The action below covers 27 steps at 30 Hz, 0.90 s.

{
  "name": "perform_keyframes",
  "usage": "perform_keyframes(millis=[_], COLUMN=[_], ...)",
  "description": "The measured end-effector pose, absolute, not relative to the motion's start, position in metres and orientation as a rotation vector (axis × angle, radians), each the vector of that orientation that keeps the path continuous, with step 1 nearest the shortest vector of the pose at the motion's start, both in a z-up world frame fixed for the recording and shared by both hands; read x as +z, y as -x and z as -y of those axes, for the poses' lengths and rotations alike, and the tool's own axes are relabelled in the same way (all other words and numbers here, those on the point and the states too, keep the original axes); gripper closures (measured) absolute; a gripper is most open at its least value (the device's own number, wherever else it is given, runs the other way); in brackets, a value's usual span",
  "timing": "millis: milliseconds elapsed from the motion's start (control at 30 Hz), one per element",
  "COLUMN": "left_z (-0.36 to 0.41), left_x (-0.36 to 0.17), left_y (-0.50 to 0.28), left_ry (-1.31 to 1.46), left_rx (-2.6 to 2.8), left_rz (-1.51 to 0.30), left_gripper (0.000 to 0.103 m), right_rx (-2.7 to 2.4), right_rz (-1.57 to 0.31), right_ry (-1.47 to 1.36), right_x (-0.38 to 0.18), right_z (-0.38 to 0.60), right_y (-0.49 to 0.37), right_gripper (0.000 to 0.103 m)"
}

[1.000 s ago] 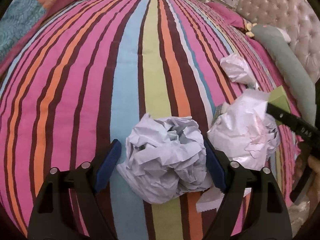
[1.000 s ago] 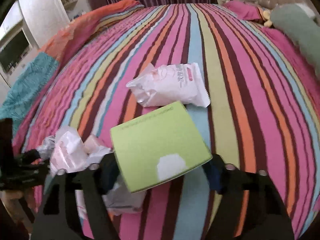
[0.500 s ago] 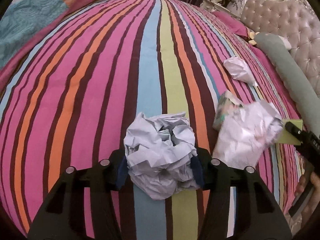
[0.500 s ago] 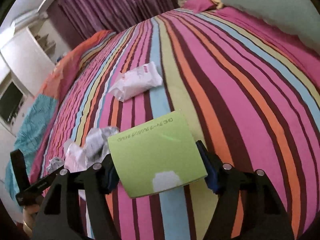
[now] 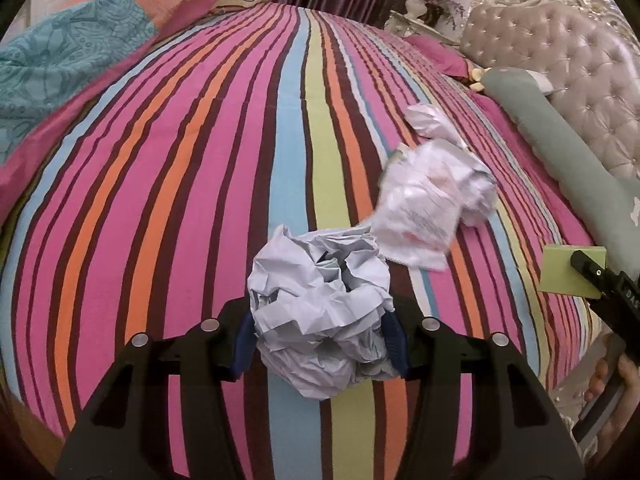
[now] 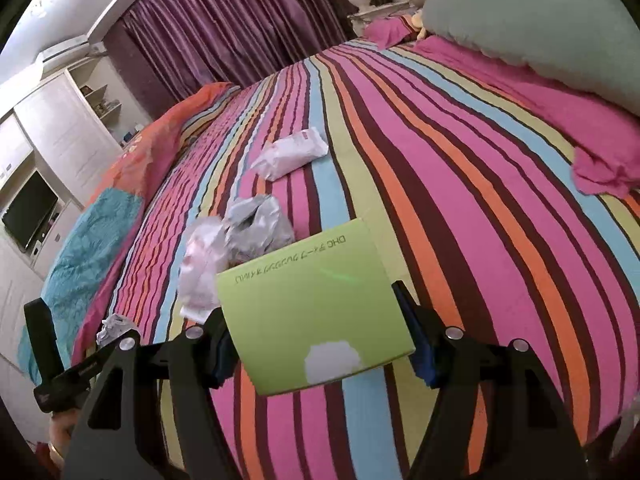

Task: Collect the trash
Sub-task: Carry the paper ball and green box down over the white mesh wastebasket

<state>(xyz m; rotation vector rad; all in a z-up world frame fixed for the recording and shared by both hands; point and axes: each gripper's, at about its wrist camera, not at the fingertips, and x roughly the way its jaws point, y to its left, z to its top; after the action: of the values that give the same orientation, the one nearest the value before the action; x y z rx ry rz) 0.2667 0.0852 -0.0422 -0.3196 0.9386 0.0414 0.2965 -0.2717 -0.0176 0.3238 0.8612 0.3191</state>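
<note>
- Left wrist view: my left gripper (image 5: 320,334) has just closed on the crumpled paper ball (image 5: 320,312); the blue pads (image 5: 394,334) press into its two sides and it sits above the striped bedspread (image 5: 160,208).
- The ball looks very light and springy. I judge it will give under the pads, so the grip across its fattest part is the right one; a loose flap would tear or slip out.
- Just beyond it lies a crinkled plastic wrapper (image 5: 434,200), and farther off a second white wad (image 5: 430,120). Both look thin and slick, best pinched where the folds bunch up.
- At the right edge my right gripper (image 5: 582,270) shows, gripping the green box (image 5: 562,272).
- Right wrist view: my right gripper (image 6: 316,342) is clamped on the green box (image 6: 316,312) by its two side edges, lifted off the bed.
- The box looks like light, hollow card. I judge hard squeezing would buckle it, so holding near the edges is safest.
- On the bedspread behind it lie the silvery wrapper (image 6: 256,222) and a white packet (image 6: 292,154), not yet collected.
</note>
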Motion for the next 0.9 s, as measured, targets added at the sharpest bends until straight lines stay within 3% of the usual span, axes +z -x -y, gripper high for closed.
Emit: perform_keyframes(millis=[567,900], left_z=[-0.055,-0.020], left_x=[-0.036,-0.069], left_y=[-0.152,-0.091], left_ry=[0.280,0.260], left_rx=[-0.011,-0.069], left_rz=[-0.934,-1.014], left_gripper=[0.051,0.051], right_rx=[0.371,0.407], right_rz=[-0.840,-0.910], right_ry=[-0.294,-0.274], right_x=[-0.007,-0.031], right_z=[0.254,0.232], right_y=[-0.189,-0.137], right_gripper=[0.039,0.039])
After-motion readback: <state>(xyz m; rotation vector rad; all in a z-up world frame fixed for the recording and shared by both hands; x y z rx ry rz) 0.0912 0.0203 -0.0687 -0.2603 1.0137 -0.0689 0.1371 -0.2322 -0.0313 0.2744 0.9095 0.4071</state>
